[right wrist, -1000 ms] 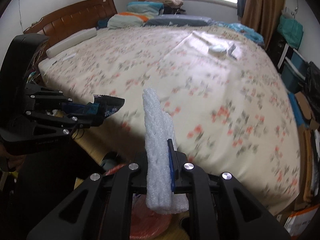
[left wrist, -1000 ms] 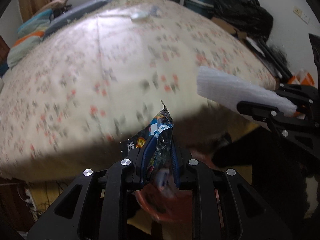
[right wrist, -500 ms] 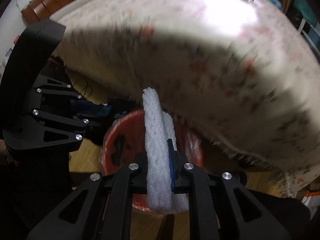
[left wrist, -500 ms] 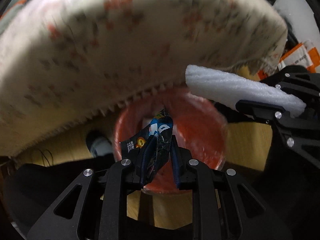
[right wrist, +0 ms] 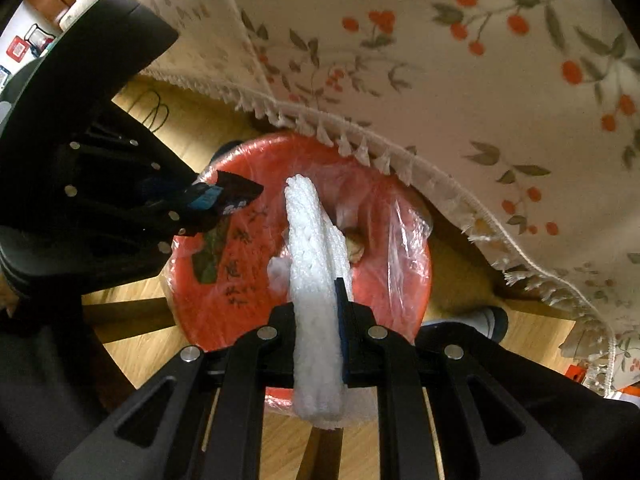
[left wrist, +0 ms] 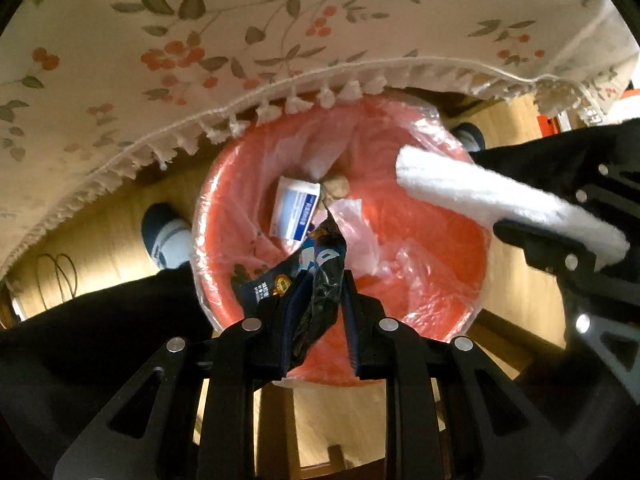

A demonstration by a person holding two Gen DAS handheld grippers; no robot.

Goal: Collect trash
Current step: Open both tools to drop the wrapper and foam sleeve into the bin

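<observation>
- Two grippers hang over a red bin (left wrist: 436, 240) lined with clear plastic, each with a piece of trash in its jaws.
- Left gripper (left wrist: 316, 300): its jaws are pinched narrow on a dark, crumpled snack wrapper (left wrist: 316, 264), whose pointed end sticks out past the fingertips, above the bin's opening.
- Right gripper (right wrist: 320, 312): its jaws are clamped on a white foam strip (right wrist: 312, 248), which runs between the fingers, reaches well forward of the tips over the bin and also hangs out behind them.
- From the left wrist camera, the right gripper (left wrist: 560, 236) comes in to the right of the jaws, with the foam strip (left wrist: 480, 192) slanting over the bin's right rim.
- From the right wrist camera, the left gripper (right wrist: 176, 204) sits to the left of the jaws, with the wrapper (right wrist: 232, 196) over the bin's left rim (right wrist: 188, 248).
- Straight ahead of the left jaws, down inside the bin, lie a white and blue packet (left wrist: 296, 208) and a small brownish lump (left wrist: 338, 186), touching or nearly so.
- Beyond the bin, a floral bedspread (left wrist: 240, 32) with a fringed edge overhangs its far rim.
- Left of the left jaws, a socked foot (left wrist: 166, 236) stands on the wooden floor (left wrist: 108, 240), just beside the bin.
</observation>
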